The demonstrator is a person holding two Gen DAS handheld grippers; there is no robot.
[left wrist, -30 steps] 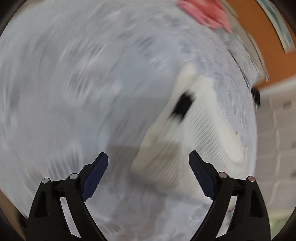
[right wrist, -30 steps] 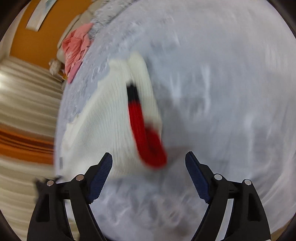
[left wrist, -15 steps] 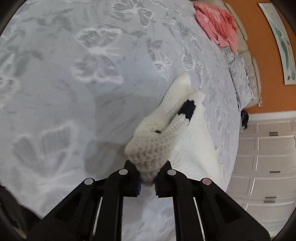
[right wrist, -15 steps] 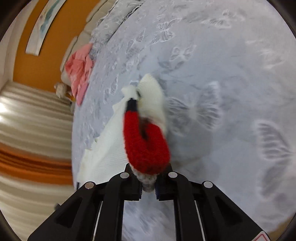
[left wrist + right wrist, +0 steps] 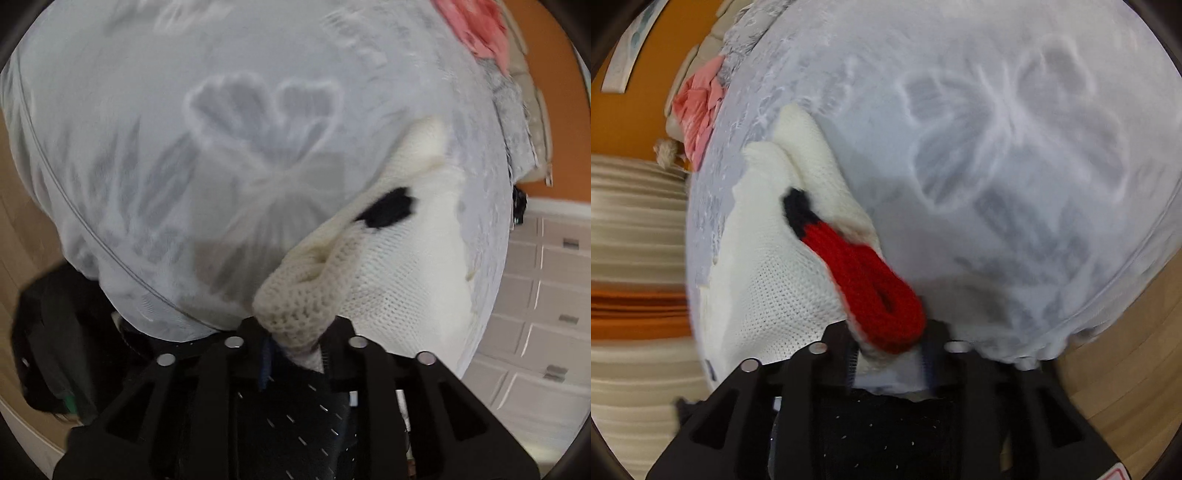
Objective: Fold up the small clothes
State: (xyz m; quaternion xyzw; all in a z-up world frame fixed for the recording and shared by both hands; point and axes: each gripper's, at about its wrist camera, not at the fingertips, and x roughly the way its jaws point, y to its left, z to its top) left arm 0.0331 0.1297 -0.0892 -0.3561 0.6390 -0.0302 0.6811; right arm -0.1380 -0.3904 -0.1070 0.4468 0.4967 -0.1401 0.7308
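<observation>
On a bed [image 5: 229, 122] spread with a grey butterfly-print cover, a small white knit sweater [image 5: 402, 266] is held at two places by a pair of hand-held grippers. The left hand-held gripper [image 5: 293, 345] is closed on a cream ribbed edge of the garment, which is bunched between its jaws near the bed's edge. A black patch [image 5: 388, 210] of yarn is seen on the knit just beyond that bunch. In the right wrist view, the right hand-held gripper [image 5: 890, 354] is clamped on the sweater [image 5: 768, 291] where a red ribbed band [image 5: 875, 291] loops out from between the jaws; the red band is joined at its far end to a short black section [image 5: 798, 210]. The rest of the sweater is stretched away from both grippers across the cover, with part of it lying toward the side of the bed. A pink garment [image 5: 700, 107] is seen well apart from the sweater, near the far end of the bed, and it also appears in the left wrist view [image 5: 476, 27]. An orange wall [image 5: 565, 147] and white drawers [image 5: 546, 295] are visible beyond the bed in the left view; wood flooring [image 5: 1123, 373] is shown at lower right in the right view. Both views are blurred in places.
</observation>
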